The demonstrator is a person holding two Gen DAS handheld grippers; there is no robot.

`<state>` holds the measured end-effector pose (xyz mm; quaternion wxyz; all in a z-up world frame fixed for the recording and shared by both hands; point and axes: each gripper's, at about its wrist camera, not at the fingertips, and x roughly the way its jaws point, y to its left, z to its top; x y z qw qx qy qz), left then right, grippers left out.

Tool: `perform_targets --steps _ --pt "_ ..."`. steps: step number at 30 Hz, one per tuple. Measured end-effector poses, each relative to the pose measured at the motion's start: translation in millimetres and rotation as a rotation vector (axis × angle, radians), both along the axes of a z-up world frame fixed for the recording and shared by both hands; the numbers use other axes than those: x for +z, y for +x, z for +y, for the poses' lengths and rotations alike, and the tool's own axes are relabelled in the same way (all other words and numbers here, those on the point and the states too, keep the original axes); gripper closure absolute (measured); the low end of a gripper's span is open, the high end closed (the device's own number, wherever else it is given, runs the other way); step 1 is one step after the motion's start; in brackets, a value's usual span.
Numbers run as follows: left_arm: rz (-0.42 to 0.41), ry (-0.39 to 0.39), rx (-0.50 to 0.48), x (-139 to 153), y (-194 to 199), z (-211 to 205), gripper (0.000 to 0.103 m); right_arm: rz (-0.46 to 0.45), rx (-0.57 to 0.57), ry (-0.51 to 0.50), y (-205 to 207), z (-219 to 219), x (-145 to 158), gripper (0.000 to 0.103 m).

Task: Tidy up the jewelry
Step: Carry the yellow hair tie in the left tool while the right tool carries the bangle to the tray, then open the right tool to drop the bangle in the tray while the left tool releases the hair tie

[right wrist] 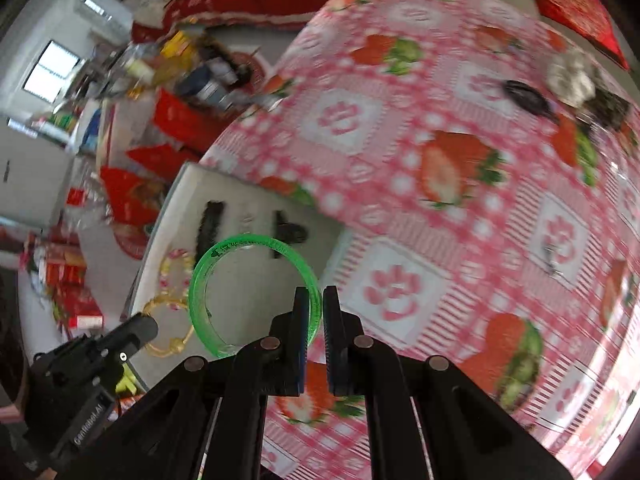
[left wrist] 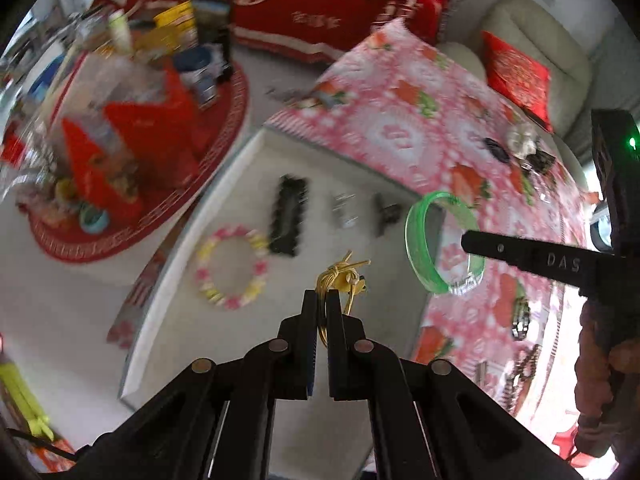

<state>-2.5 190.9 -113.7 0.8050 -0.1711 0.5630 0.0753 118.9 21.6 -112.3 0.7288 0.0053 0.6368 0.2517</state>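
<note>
Left gripper [left wrist: 322, 300] is closed on a gold corded bracelet [left wrist: 340, 280]; right gripper [right wrist: 316, 300] is closed on a green bangle [right wrist: 224, 292]. Both pieces are held above the white tray [left wrist: 168, 344]. Tray already carries a pink-yellow beaded bracelet [left wrist: 232, 272] and hair clips [left wrist: 288, 216]. Several pieces remain on the desk [right wrist: 440, 240]; judged partway done.

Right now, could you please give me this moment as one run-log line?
left gripper: shut on gold bracelet | right gripper: shut on green bangle | both over white tray | pink-yellow bead bracelet, black hair clip on tray
</note>
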Motion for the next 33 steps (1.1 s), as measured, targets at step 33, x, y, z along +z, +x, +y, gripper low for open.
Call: perform_targets --steps 33 --pt "0.174 0.168 0.096 -70.4 -37.4 50.2 0.093 0.025 0.155 -0.2 -14.8 107.3 -69.5 0.096"
